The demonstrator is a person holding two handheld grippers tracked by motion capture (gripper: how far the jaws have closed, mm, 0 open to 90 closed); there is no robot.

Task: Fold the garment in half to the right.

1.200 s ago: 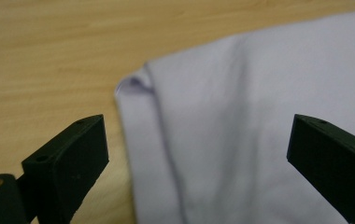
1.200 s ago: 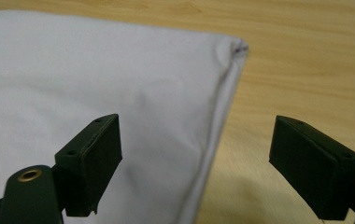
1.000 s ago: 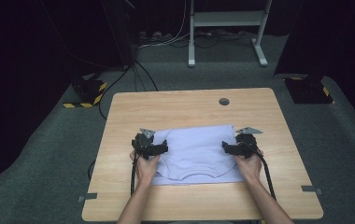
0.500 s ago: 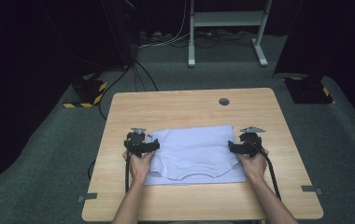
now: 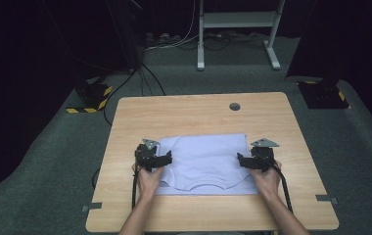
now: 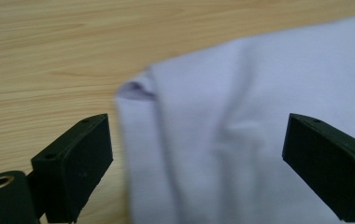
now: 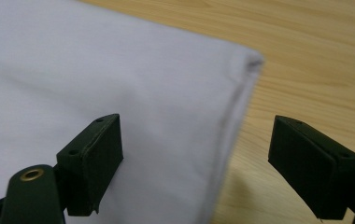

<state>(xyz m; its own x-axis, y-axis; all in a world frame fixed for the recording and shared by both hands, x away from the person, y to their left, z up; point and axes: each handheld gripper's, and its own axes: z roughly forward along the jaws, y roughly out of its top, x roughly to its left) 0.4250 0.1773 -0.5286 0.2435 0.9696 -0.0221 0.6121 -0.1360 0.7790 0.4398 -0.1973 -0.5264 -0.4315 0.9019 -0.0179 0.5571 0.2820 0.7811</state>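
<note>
Low in the middle of the high view, a folded pale lilac shirt (image 5: pixel 204 164) lies flat on the wooden table (image 5: pixel 184 110), neckline toward the bottom edge. At the shirt's left edge sits the left gripper (image 5: pixel 160 159), jaws spread wide over the hem with nothing pinched. At the right edge the right gripper (image 5: pixel 243 161) is likewise spread, straddling the fold where cloth meets wood.

both forearms come in from the bottom, a hand wrapped round each gripper; left gripper (image 5: pixel 160 159) and right gripper (image 5: pixel 245 160) point inward at each other, jaws spread wide, nothing pinched
</note>
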